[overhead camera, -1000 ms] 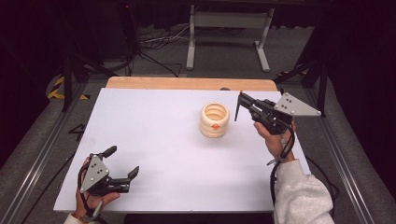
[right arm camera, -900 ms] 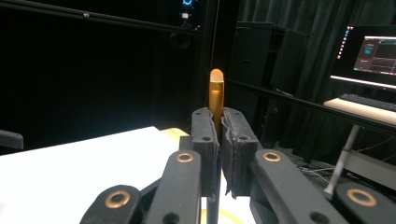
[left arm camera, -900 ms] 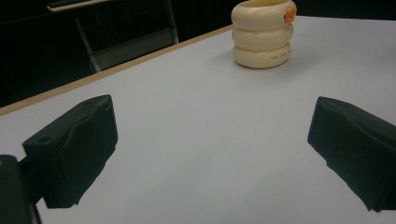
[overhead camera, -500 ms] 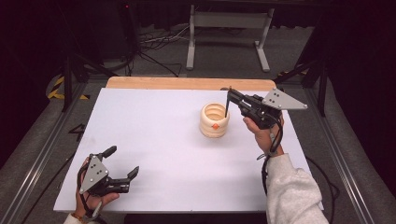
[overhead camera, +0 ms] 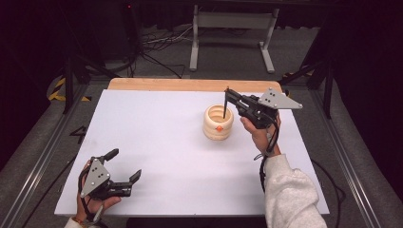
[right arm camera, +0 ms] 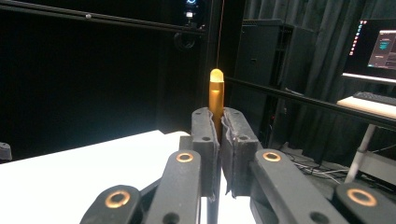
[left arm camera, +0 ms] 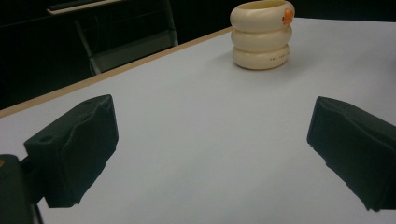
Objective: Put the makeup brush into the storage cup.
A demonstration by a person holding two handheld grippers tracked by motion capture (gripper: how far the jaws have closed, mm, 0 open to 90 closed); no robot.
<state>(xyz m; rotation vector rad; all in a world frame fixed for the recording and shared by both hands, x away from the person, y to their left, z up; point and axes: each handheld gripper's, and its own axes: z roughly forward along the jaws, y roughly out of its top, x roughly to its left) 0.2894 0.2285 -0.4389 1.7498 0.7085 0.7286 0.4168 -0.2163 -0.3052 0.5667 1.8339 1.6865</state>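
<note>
White tabletop (overhead camera: 171, 142) fills my high view, with dark floor and cables beyond it. At about two o'clock from the table's middle stands the cream ringed holder (overhead camera: 218, 123). My right gripper (overhead camera: 227, 95) hangs just above its three-o'clock rim, jaws clamped on a thin dark pen (overhead camera: 224, 107) whose lower end dips into the holder's mouth. My left gripper (overhead camera: 123, 168) rests at seven o'clock, jaws spread wide, holding nothing.

high: above, facing forward-down, far | left gripper view: low over counter (left arm camera: 196, 140), shares ringed cup (left arm camera: 262, 33) with high | right gripper view: level, faces room
</note>
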